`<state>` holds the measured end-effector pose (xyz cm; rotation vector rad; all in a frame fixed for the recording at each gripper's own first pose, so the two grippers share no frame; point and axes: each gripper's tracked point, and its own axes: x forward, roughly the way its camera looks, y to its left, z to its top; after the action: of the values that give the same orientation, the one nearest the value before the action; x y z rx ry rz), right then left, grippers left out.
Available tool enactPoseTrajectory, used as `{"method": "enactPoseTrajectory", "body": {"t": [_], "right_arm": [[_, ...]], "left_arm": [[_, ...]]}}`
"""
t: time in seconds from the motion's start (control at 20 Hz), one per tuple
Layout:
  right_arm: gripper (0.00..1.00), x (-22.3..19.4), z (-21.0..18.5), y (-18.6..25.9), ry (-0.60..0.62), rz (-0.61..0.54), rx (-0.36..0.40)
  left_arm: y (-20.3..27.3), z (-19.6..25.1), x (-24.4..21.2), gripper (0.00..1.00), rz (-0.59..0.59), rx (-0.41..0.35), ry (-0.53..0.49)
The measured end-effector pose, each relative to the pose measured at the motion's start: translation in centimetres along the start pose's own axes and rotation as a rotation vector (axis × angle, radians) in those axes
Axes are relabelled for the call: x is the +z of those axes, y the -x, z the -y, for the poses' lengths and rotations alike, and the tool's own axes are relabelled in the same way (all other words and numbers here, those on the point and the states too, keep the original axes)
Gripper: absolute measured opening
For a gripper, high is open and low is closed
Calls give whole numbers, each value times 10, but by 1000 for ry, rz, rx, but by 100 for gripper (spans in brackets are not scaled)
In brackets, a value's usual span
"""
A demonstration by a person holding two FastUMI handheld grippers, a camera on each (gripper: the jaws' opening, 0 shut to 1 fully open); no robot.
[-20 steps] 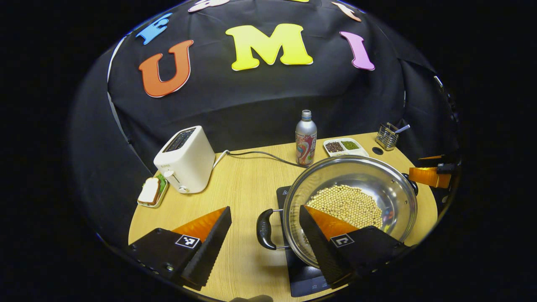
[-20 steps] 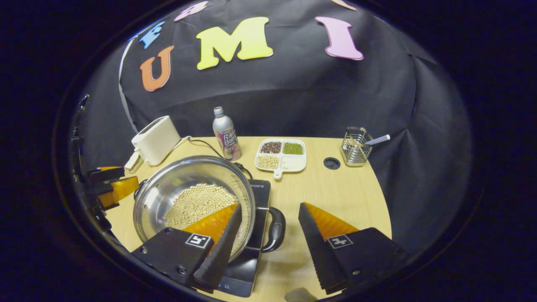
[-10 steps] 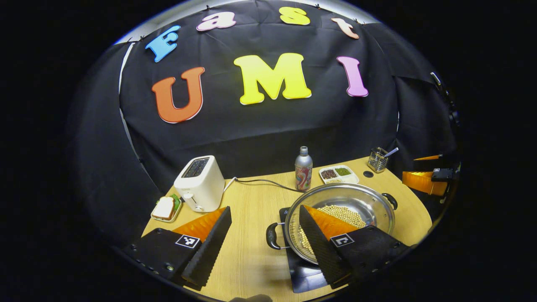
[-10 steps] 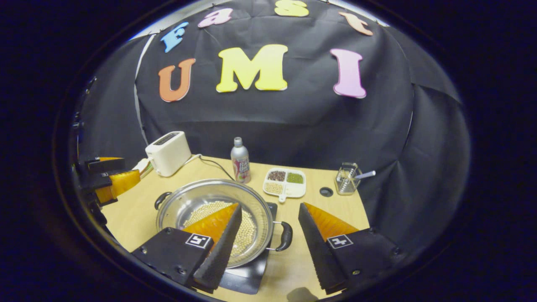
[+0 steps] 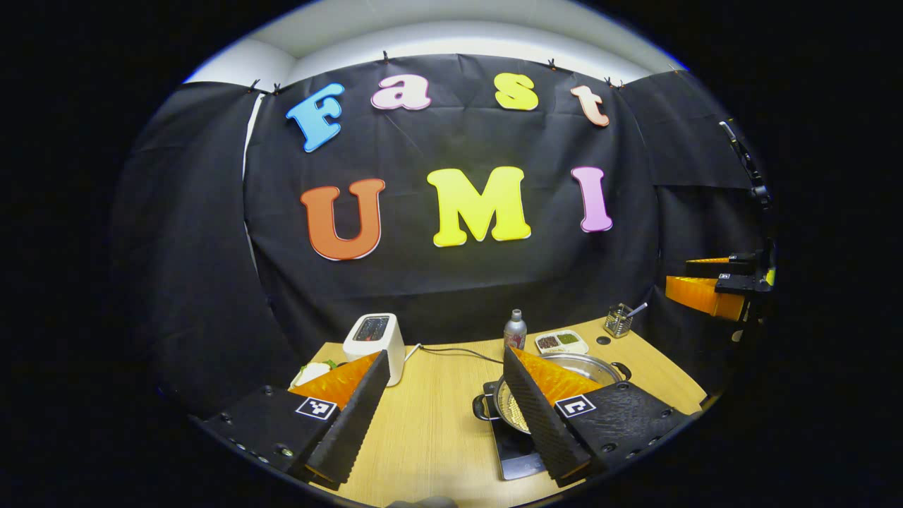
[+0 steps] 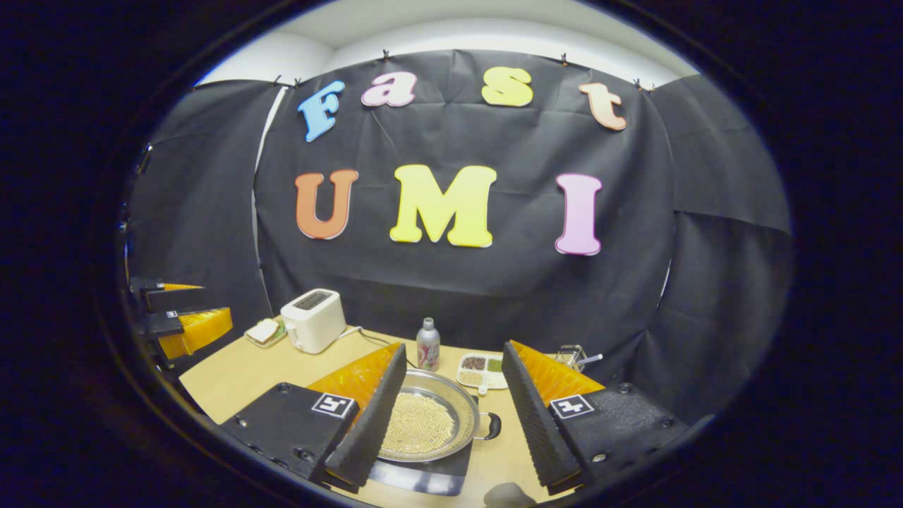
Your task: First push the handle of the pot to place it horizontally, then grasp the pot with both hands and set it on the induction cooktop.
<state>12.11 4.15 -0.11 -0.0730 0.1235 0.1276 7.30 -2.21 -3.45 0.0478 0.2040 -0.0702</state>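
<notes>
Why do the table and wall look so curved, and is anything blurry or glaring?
Both views bend like a fishbowl: in the left gripper view the table edge bows; in the right gripper view the pot stays sharp, its rim faintly glinting; no strong glare, and the top wall strip looks brightest.

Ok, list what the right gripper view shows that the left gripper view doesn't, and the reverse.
Right gripper view: the open right gripper framing the steel pot, its pale beans in plain sight, with the open left gripper at the left edge. Left gripper view: one of its own fingers covering much of the pot, both black pot handles, the right gripper at the right edge. Shared: the pot on the black induction cooktop, white toaster, silver bottle, white divided tray.
</notes>
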Motion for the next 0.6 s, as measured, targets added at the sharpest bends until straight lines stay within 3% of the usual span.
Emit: {"method": "enactPoseTrajectory", "body": {"t": [0.25,0.3,0.35,0.6], "right_arm": [[86,43,-10,62,-8,112,-39],[89,47,-12,76,-5,127,-43],[100,54,-14,85,-6,139,-45],[100,71,-19,129,-54,205,-80]], "left_arm": [[49,-24,36,96,98,-2,-1],[59,-30,41,96,115,1,-4],[68,-32,45,96,129,-3,-2],[98,-43,63,96,187,-12,29]]}}
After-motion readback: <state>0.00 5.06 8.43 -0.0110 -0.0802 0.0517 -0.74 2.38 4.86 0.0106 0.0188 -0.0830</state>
